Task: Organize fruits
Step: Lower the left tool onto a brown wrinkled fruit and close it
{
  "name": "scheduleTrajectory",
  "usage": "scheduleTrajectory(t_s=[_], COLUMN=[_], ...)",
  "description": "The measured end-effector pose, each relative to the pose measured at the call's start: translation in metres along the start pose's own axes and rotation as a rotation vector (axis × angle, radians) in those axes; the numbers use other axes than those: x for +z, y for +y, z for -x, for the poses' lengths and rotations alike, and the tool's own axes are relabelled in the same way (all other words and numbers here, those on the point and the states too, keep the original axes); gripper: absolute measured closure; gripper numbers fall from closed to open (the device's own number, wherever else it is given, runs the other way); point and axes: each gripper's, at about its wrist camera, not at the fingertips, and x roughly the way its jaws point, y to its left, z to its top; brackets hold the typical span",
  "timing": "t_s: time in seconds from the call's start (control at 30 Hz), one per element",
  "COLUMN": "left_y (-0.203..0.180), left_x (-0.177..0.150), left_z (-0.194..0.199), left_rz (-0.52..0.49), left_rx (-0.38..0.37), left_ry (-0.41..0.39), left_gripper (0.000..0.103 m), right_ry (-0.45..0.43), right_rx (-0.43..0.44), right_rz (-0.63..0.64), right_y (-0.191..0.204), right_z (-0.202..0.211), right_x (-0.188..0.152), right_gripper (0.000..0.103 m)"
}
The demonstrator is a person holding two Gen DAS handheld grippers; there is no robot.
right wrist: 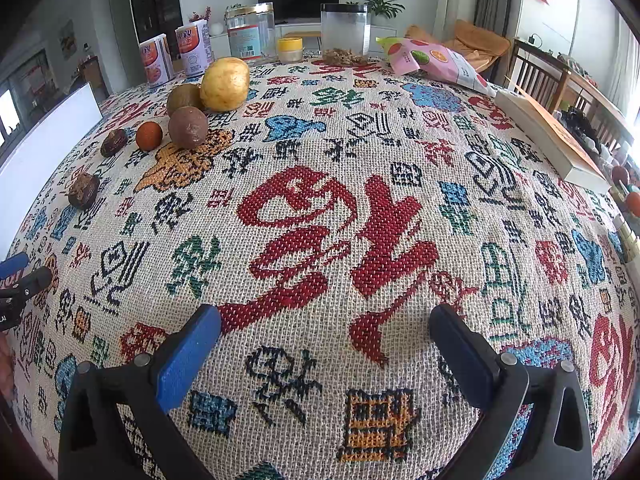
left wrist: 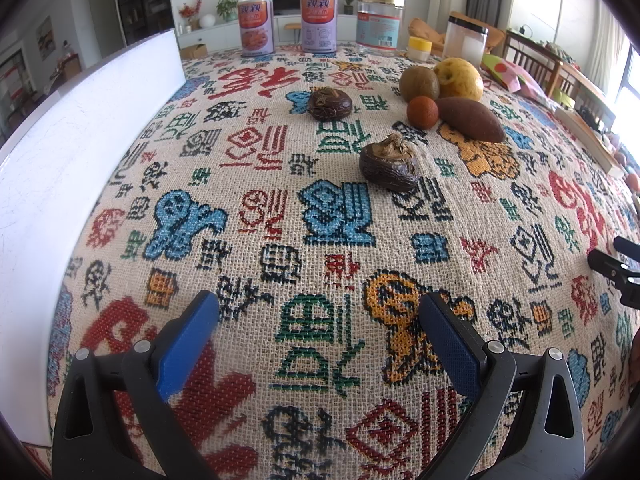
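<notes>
Nearest in each wrist view is a claw held low over the woven patterned cloth on the tabletop [right wrist: 360, 208]. The left claw [left wrist: 320, 336] is released, its blue pads spread wide with only cloth between them. The right claw [right wrist: 326, 340] is likewise spread and empty. Neither touches any fruit, so by my judgement the organizing has not started, or at least nothing here shows a fruit placed anywhere.

A little farther from the left claw lies a dark wrinkled fruit [left wrist: 389, 167], alone on the cloth. Beyond it, and apart from it, sits a second dark wrinkled fruit [left wrist: 330, 104]. To their right is a tight cluster: a small orange-red fruit [left wrist: 422, 112] just beside a brown sweet potato [left wrist: 472, 119], with a kiwi [left wrist: 419, 84] and a yellow pear [left wrist: 458, 79] behind them, all close or touching.

A white tray [left wrist: 80, 152] runs along the left edge, and what shows of it holds nothing; it looks like the likely destination, though that is a guess. At the far edge stand two cans [left wrist: 256, 26], clear jars [left wrist: 379, 20] and a pink snack bag [right wrist: 432, 60].

All six pieces appear left to move.
</notes>
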Motion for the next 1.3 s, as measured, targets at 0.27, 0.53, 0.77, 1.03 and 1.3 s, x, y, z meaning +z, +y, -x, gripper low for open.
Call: scheduleTrajectory(t_s=[0.27,0.53,0.77,1.03,1.3], left_y=[0.012,-0.01,-0.025,-0.023,-0.004], left_x=[-0.001,0.02,0.076,0.075,0.046], left_z=[0.003,0.0,-0.042,-0.045,-0.01], left_rz=[0.021,-0.029,0.001,-0.03,-0.019], left_rx=[-0.083,-0.121,-0.09,-0.075,-0.123], left_ry=[-0.018,0.008,0.028,-0.02,0.009], left_gripper=[0.002,0.004,0.004,0.061,0.061], right_ry=[0.0,0.0,0.0,-0.001,-0.001], right_rx=[0.0,0.0,0.0,0.001,0.002], right_rz=[0.0,0.0,0.0,-0.001,-0.002], right_y=[0.0,0.0,0.0,0.0,0.0], right_z=[0.0,0.0,0.0,0.0,0.0], right_x=[0.0,0.0,0.0,0.0,0.0], right_gripper=[0.0,0.0,0.0,0.0,0.0])
